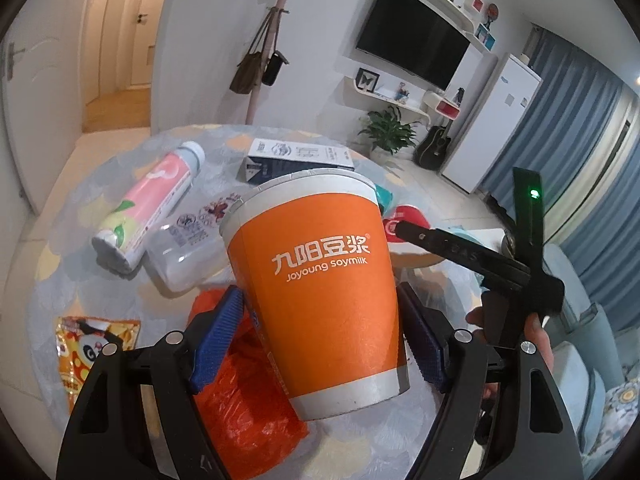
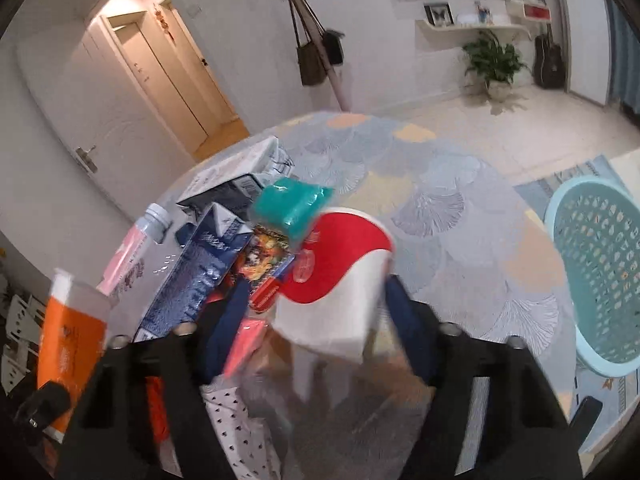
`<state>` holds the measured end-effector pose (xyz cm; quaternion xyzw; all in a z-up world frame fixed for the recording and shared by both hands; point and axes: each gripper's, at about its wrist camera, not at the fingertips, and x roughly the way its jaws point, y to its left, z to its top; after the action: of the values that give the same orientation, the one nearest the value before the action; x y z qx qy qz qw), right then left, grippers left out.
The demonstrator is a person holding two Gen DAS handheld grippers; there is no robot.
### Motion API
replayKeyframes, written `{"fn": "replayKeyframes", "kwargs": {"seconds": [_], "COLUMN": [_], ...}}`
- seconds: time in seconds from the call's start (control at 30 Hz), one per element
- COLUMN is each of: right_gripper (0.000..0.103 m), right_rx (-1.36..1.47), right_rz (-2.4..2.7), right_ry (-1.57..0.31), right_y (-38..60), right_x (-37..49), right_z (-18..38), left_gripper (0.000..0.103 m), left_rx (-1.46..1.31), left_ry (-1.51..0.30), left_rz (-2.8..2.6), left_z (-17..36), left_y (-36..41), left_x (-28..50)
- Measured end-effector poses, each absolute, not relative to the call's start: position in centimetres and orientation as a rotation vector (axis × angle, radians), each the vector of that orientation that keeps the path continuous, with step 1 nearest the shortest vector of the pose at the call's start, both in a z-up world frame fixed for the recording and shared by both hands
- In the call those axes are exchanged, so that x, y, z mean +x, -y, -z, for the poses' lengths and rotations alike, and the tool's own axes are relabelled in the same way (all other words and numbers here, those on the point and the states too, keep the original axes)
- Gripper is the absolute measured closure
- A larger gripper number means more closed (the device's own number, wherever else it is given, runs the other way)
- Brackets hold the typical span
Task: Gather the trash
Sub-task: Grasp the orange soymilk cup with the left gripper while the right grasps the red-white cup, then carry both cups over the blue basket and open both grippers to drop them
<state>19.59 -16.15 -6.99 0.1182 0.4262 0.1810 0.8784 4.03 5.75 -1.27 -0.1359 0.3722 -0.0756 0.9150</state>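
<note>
L gripper [image 1: 320, 332] w/ orange cup [image 1: 316, 280]; R gripper [image 2: 316, 320] w/ red-white cup [image 2: 340, 280]

The soymilk cup [image 1: 320, 292] is orange with white lettering and white bands at rim and base; the left gripper [image 1: 320, 344] has blue ribbed pads [image 1: 218, 332] on black arms; the cup [image 2: 340, 280] in the right wrist view is red over white; the tablecloth [image 2: 440, 208] is pale blue-grey with fan-shell motifs and peach patches; the basket [image 2: 600, 272] is light aqua; the bottle [image 1: 148, 208] near the cloth's far left edge is pink, white and yellow-green
</note>
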Motion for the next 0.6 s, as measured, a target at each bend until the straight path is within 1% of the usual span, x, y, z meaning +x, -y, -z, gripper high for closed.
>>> {"fn": "replayKeyframes", "kwargs": {"seconds": [0.03, 0.07, 0.2, 0.37, 0.53, 0.6], "right_gripper": [0.060, 0.064, 0.071, 0.072, 0.072, 0.072], "right_rx": [0.249, 0.259, 0.356, 0.396, 0.377, 0.381], "right_rz": [-0.370, -0.372, -0.408, -0.377, -0.215, -0.140], "right_ry": [-0.904, -0.916, -0.897, -0.808, -0.674, -0.646], "right_y": [16.3, 16.5, 18.5, 22.5, 28.4, 31.3], "right_x": [19.8, 20.0, 19.3, 17.6, 16.0, 15.9], "right_z": [7.3, 7.7, 7.9, 5.6, 2.6, 2.2], "left_gripper": [0.028, 0.028, 0.028, 0.028, 0.028, 0.028], "left_rx": [-0.268, -0.262, -0.232, -0.168, -0.101, -0.087], "left_ry": [-0.762, -0.759, -0.742, -0.719, -0.693, -0.688], "left_rz": [0.151, 0.150, 0.164, 0.221, 0.329, 0.372], "left_z": [1.0, 0.8, -0.5, -2.3, -4.4, -4.7], "left_y": [-5.5, -5.3, -3.9, -0.3, 5.8, 8.4], "left_x": [4.1, 4.3, 5.1, 7.0, 10.1, 11.4]}}
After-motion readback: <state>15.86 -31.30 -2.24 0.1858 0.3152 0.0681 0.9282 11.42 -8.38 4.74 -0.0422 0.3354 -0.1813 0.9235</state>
